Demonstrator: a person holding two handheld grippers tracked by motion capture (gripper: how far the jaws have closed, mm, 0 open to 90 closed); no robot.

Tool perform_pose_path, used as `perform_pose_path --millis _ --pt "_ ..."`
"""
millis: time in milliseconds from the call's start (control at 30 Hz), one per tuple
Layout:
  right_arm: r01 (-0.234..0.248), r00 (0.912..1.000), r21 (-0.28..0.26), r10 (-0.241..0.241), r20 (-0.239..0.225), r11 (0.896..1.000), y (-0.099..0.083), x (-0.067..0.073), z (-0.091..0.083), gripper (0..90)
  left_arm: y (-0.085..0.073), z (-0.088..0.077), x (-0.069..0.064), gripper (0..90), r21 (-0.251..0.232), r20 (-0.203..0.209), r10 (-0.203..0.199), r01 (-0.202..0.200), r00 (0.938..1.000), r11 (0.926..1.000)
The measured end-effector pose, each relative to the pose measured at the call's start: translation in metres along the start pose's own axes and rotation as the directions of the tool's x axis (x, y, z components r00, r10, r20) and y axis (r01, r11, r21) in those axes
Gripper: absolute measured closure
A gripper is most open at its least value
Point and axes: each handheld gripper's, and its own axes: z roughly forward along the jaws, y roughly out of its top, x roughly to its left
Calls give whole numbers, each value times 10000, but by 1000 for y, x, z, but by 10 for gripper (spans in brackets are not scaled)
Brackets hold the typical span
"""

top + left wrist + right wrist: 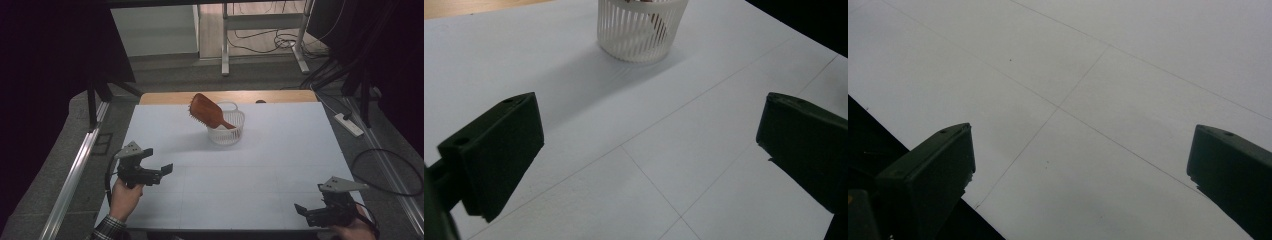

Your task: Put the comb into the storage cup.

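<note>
In the left gripper view, the top edge of the frame cuts off the white basket (641,32); the hairbrush (655,22) inside shows merely as brown slivers through its slats.

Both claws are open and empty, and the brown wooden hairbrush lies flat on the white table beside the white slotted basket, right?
Not flat beside it: the high view shows the brown wooden hairbrush standing tilted inside the white slotted basket, handle down. Both claws, left and right, are open and empty.

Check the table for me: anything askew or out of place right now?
Only the brush: it stands tilted in the white basket, handle down inside, its wide bristled head overhanging the rim to the left. The basket sits upright. Both grippers, left and right, are open and hold nothing.
</note>
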Motion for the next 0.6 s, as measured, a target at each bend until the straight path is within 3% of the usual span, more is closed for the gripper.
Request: perform_pose_path --millis 600 --pt "20 10000 1 -20 28 10000 0 0 0 0 -13 -13 -5 0 190 -237 120 -115 9996 9998"
